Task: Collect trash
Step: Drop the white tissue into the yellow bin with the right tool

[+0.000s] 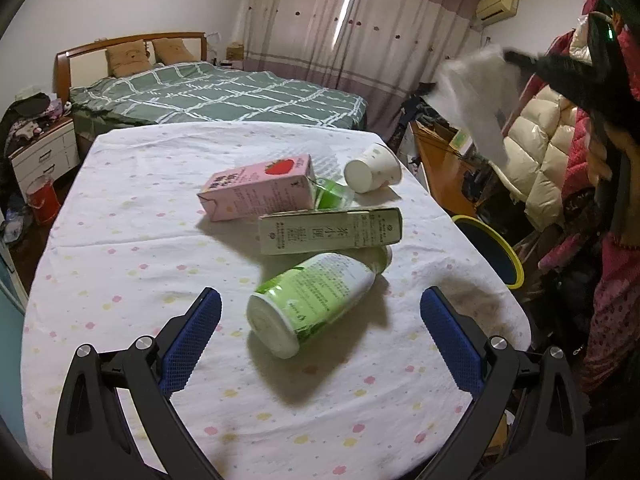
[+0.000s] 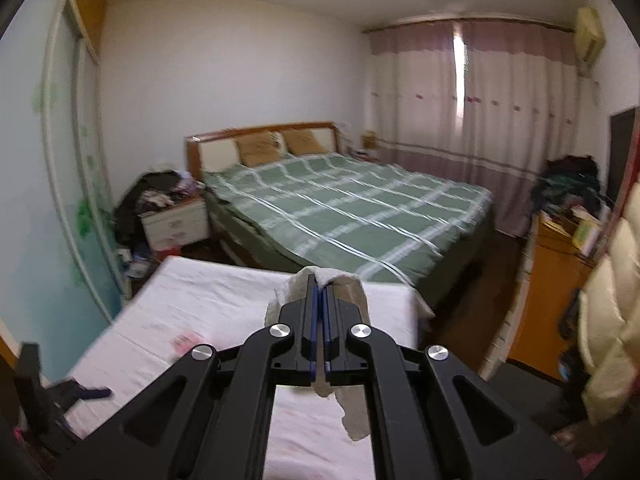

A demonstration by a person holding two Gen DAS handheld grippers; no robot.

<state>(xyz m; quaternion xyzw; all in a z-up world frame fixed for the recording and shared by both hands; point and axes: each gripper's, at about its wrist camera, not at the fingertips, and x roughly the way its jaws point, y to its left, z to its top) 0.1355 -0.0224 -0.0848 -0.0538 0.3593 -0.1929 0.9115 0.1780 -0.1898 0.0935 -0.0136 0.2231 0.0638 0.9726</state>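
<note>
Trash lies scattered across the oval table with its white flower-dotted cloth, and the left gripper hangs above the near end with its blue-padded jaws spread wide and nothing between the pads. Just beyond those fingers, a green-and-white cylindrical drink can lies on its side, base toward the camera. Past it sits a cream rectangular carton with dark printed characters, lying flat and touching the can's far end. Farther still, a pink rectangular carton with a strawberry picture rests on its long side, and a small green plastic container peeks out from behind its right end. At the far right, a white paper cup lies tipped over, bottom facing us.

Over on the right, the right gripper is up in the air, jaws pressed together on a crumpled white paper tissue, which drapes over the fingertips and hangs below them. From the left wrist view that same tissue shows blurred, high beyond the table's right edge. Below it, off the table's right side, stands a round yellow-rimmed bin with a dark inside, probably on the floor, though the edge hides its base.
</note>
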